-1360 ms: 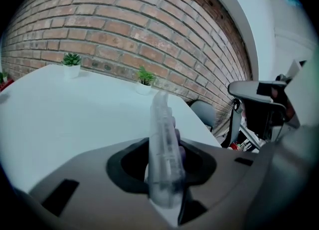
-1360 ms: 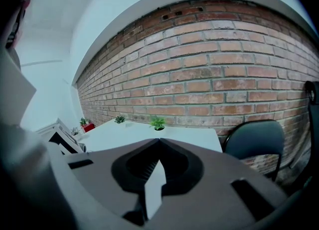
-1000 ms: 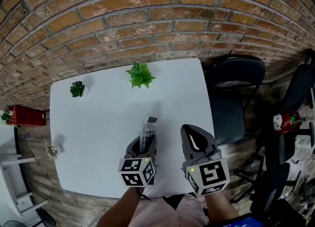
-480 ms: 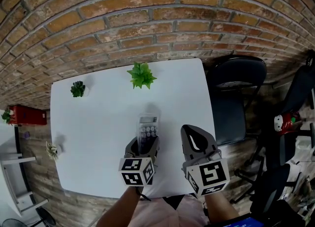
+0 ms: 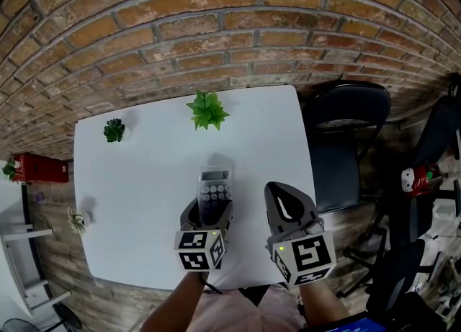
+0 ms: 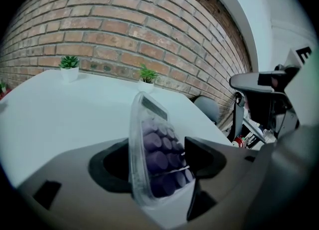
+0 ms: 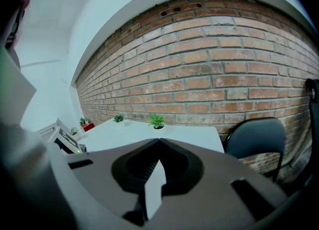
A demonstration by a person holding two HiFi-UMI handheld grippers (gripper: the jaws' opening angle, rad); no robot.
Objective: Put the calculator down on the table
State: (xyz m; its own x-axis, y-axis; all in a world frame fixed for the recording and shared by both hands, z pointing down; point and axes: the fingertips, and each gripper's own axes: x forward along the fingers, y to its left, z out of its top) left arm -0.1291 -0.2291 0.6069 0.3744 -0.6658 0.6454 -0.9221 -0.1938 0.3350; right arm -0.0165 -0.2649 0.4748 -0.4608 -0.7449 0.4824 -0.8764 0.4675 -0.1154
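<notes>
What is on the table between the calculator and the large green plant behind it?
Nothing: the head view shows only bare white table between the calculator and the plant.

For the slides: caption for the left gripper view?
Left gripper, jaws just opening, clear-cased purple-keyed calculator tilted loose between them above the white table.

Bright green plant [image 5: 207,109], darker small plant [image 5: 112,129] and black chair [image 5: 337,152] stand by a brick wall [image 5: 216,32].
</notes>
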